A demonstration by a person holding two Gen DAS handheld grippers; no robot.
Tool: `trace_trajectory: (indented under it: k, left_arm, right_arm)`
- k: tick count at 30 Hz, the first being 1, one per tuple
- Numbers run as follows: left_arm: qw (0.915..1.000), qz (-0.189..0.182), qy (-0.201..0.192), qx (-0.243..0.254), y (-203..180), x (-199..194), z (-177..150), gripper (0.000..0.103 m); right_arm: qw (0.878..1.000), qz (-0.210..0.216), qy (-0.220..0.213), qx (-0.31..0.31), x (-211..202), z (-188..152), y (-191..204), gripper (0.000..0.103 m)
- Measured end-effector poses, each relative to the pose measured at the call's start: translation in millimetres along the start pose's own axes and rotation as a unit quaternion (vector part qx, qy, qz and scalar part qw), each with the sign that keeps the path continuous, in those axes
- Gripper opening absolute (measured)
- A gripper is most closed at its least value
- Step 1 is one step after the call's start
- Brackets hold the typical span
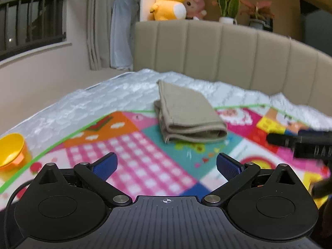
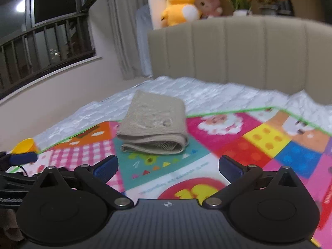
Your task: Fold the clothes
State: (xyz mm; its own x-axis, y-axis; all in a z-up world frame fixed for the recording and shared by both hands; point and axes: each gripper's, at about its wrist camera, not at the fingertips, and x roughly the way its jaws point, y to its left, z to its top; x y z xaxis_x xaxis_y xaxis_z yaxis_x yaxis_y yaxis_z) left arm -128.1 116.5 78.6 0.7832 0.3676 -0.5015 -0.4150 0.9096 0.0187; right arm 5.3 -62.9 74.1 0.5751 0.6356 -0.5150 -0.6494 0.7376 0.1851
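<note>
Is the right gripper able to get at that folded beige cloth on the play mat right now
Probably yes. The right gripper is open and points at the folded beige cloth, with only bare play mat between them. The left gripper sits off to the side, out of the path.

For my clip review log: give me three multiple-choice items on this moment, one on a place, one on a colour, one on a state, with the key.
1. Where does the folded beige garment lie?
A. half on the colourful play mat, half on the white quilt
B. on the headboard
C. in the yellow bowl

2. What colour is the duck plush?
A. blue
B. yellow
C. green

3. How do the left gripper and right gripper stand?
A. both shut on cloth
B. one holding
C. both open, empty

Key: 1 A, it straddles the mat's green border; 2 B, yellow body with white belly; 3 C, the fingers stand apart with nothing between.
</note>
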Motion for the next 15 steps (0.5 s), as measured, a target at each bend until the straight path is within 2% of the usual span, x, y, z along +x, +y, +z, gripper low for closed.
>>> trace_trajectory:
  k: [3, 8, 15]
  left_arm:
    - [0.9998, 0.007, -0.012, 0.012, -4.3, 3.6, -0.3, 0.103]
    - [0.9997, 0.02, 0.008, 0.013, -4.8, 14.1, -4.4, 0.103]
    - [0.9997, 0.02, 0.009, 0.007, -2.3, 10.8, -4.6, 0.103]
  right_arm:
    - [1.0, -0.005, 0.021, -0.019, 9.0, -4.6, 5.7, 0.103]
    - [0.998, -0.007, 0.023, -0.06, 9.6, -9.8, 20.4, 0.103]
    - [0.998, -0.013, 0.019, -0.054, 5.5, -7.4, 19.4, 0.103]
